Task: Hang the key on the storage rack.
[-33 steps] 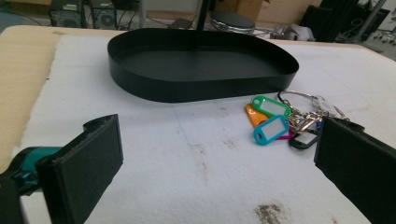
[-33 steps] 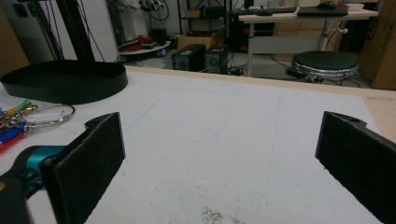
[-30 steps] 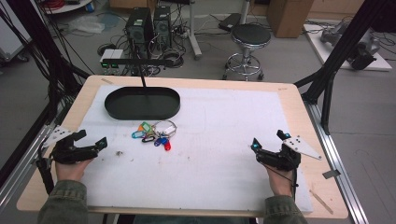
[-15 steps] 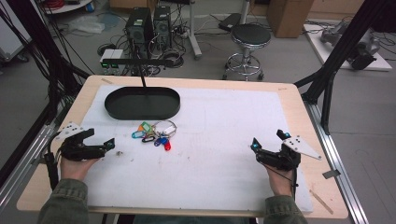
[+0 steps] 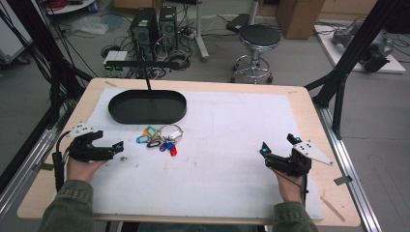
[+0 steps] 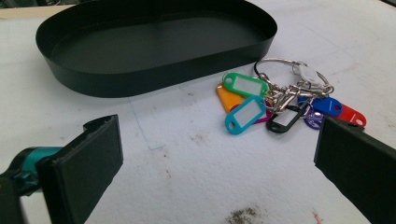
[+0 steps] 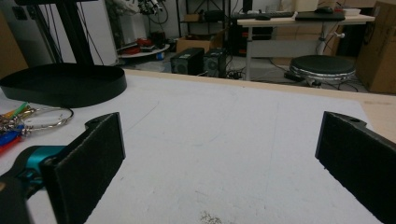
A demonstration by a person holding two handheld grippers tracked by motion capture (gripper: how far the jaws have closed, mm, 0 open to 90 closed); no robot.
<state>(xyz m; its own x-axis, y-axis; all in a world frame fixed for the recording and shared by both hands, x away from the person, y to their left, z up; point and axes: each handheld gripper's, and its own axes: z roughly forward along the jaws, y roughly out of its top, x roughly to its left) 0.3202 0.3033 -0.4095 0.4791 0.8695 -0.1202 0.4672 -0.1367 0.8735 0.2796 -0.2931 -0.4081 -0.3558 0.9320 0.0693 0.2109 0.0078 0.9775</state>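
The bunch of key tags (image 5: 159, 141) lies loose on the white worktop (image 5: 222, 159), just in front of the black oval tray (image 5: 147, 107) and close to its near wall without touching it; in the left gripper view the coloured tags fan out from a steel split ring (image 6: 280, 70) that points toward the tray. That spot suits a short carry, since the tray sits right behind the bunch and its shallow wall would be easy to clear. The left tongs (image 5: 116, 145) rest low over the worktop to the left of the bunch, aimed at it, jaws spread wide with nothing between them (the left gripper view frames the tags between the two black pads). I judge this to be the approach to a pick: the wide spread leaves room to straddle the tags or the ring, and the low, nearly level angle would let one jaw slide under the flat plastic. The right tongs (image 5: 263, 151) sit well apart on the far right of the worktop, likewise spread and empty, pointing across bare surface toward the tray, which reads as a parked hand kept clear of the left one's path. The ring looks the firmer thing to pinch; the tags are likely to splay and dangle.
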